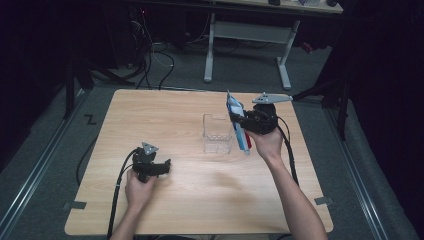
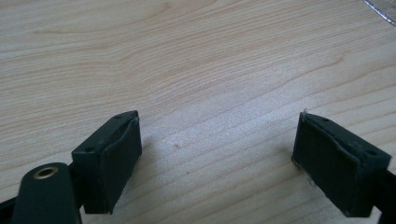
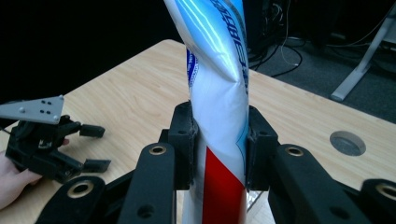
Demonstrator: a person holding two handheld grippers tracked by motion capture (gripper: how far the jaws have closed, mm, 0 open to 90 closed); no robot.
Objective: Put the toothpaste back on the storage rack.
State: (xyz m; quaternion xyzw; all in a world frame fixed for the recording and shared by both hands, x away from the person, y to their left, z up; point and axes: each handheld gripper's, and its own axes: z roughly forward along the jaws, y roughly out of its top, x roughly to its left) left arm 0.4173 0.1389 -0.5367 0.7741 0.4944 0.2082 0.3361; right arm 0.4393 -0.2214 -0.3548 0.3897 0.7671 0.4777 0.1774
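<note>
The right tongs [image 1: 243, 122] are clamped on a toothpaste tube [image 3: 218, 93], white and blue with a red band, held up off the wooden bench [image 1: 165, 115] at its right side, just beside a clear plastic holder [image 1: 217, 134] standing near the middle. The left tongs [image 2: 217, 154] rest low at the near left, jaws spread wide over bare wood with nothing between them. A desk frame [image 1: 247, 35] stands on the floor beyond
</note>
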